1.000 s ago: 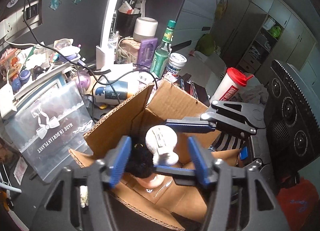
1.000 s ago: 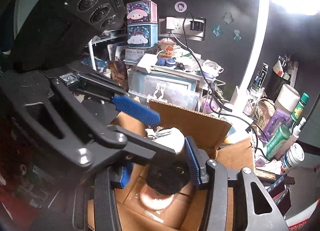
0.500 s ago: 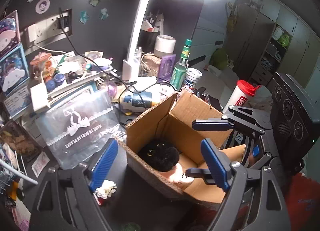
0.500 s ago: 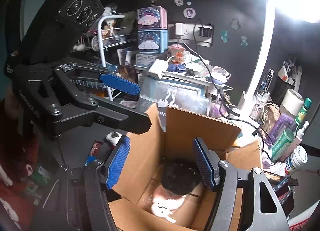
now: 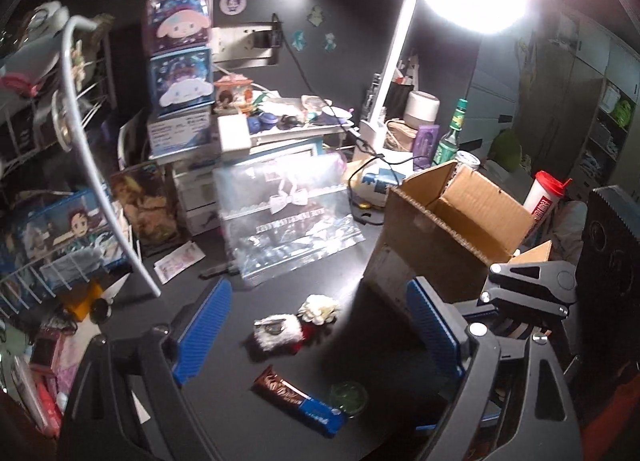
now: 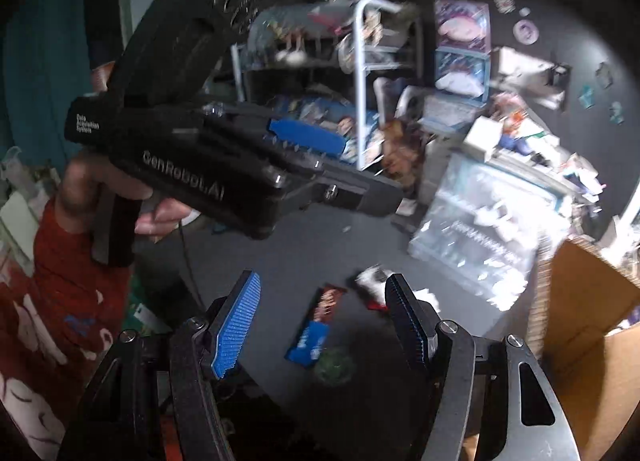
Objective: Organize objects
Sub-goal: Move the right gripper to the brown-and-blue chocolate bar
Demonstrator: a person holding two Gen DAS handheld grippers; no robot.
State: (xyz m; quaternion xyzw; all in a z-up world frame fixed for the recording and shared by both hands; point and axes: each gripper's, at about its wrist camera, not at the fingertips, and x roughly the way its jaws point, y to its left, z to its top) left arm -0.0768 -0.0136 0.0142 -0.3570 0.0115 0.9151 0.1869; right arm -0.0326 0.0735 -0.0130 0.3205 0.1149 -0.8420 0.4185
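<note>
**Now both tools hang empty over the loose items**

Both tools are spread wide and hold nothing. The left tool [image 5: 316,337] hovers above the dark bench [image 5: 224,417], and the fluffy toy [image 5: 280,335] lies almost straight ahead between its blue pads, just beyond the tips. The toy's long axis runs roughly across the tool's opening, white end to the left, red end to the right, touching a white flower clip [image 5: 320,310] behind it. Nearer the camera lies a snack bar [image 5: 298,401], its long axis slanting from upper left to lower right, brown end left, blue end right; a green disc [image 5: 349,398] sits just beside the blue end.

The box [image 5: 452,229] stands open to the right of these things, near them.

The right tool [image 6: 320,325] also looks down on the bar [image 6: 316,327], which from there lies between its pads, lengthwise along the fingers. That view is blurred, so I judge the left tool better placed for the toy, the right for the bar.
</note>
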